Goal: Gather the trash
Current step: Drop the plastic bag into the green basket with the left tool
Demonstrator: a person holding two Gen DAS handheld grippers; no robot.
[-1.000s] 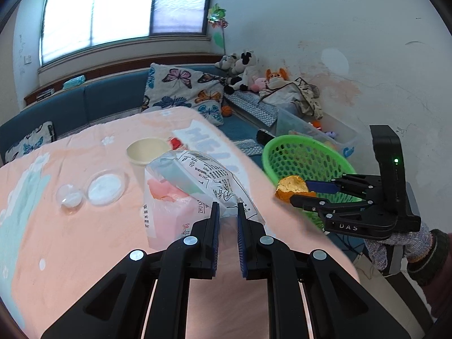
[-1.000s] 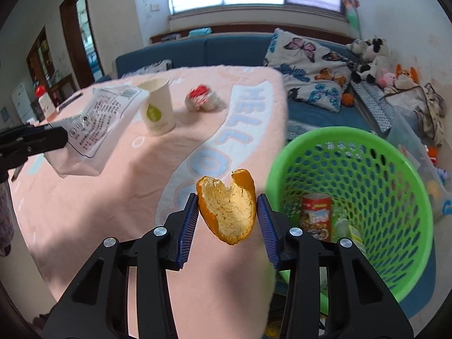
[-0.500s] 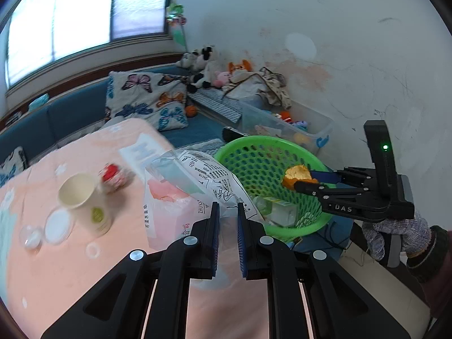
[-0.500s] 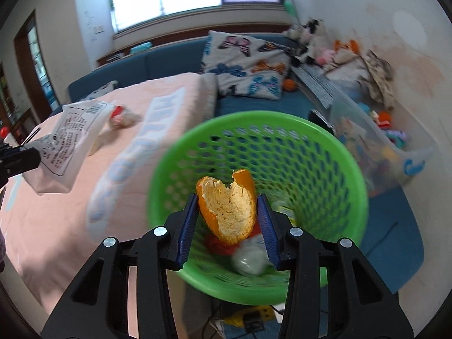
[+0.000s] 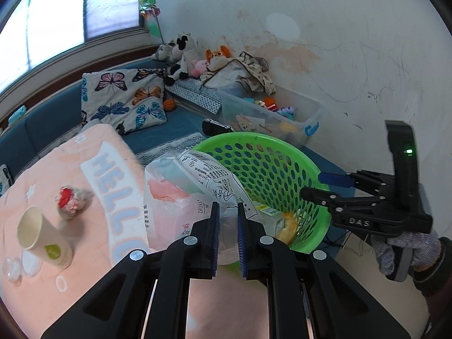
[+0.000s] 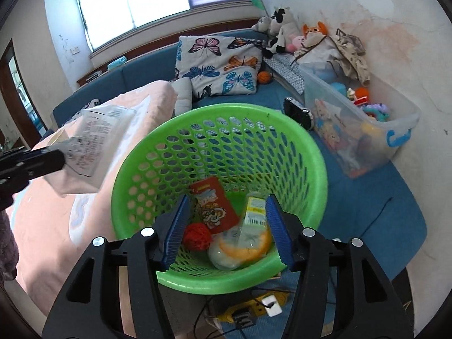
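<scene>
My left gripper (image 5: 226,212) is shut on a clear plastic bag (image 5: 183,195) with printed text and pink contents, held at the near left rim of the green mesh basket (image 5: 285,152). The bag also shows in the right wrist view (image 6: 99,138). My right gripper (image 6: 226,220) is open and empty above the basket (image 6: 319,169); it shows in the left wrist view (image 5: 316,183) too. An orange peel (image 6: 248,247) lies at the basket's bottom with a red snack packet (image 6: 214,206), a red ball (image 6: 197,237) and a bottle (image 6: 254,212).
On the pink table (image 5: 56,296) stand a paper cup (image 5: 42,237), a crumpled red-white wrapper (image 5: 70,200) and small clear lids (image 5: 14,265). A clear toy bin (image 6: 367,130) and blue sofa with butterfly cushion (image 6: 220,65) lie beyond. A power strip (image 6: 254,308) sits under the basket.
My right gripper opened and the orange peel dropped into the basket. My left gripper carried the plastic bag right, from over the table to the basket's rim.
</scene>
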